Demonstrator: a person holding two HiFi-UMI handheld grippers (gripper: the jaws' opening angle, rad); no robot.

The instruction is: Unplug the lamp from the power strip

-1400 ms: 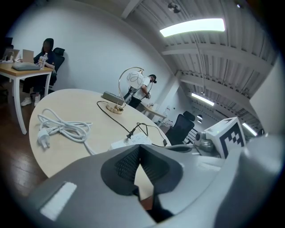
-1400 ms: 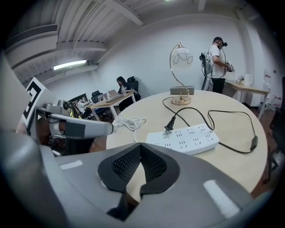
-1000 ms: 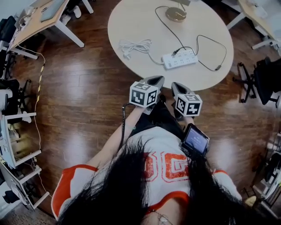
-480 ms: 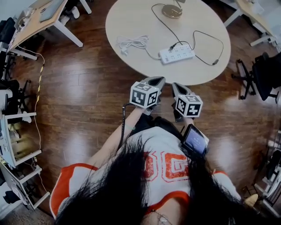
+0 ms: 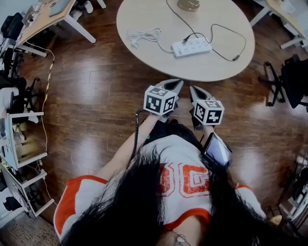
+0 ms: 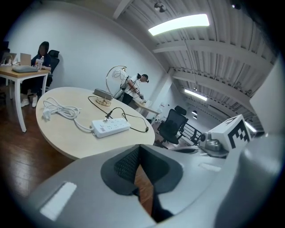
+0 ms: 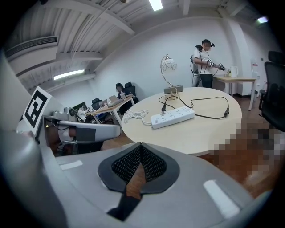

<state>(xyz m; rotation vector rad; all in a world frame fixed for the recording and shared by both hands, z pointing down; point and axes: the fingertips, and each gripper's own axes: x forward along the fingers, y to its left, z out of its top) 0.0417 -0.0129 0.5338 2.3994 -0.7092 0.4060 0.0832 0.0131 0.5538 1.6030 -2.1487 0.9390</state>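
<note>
Now left hand-held gripper (image 5: 176, 85), right one (image 5: 194, 90), closed, empty

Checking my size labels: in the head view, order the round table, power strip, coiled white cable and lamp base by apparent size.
1. Round table.
2. Power strip and coiled white cable: about alike.
3. Lamp base: smallest showing, but cut off by the frame.

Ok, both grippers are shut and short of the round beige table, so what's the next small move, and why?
Probably bring the right gripper forward over the round beige table toward the black plug in the white power strip, opening its jaws on the way. Both it and the left gripper sit shut near the body, well short of the strip.
</note>
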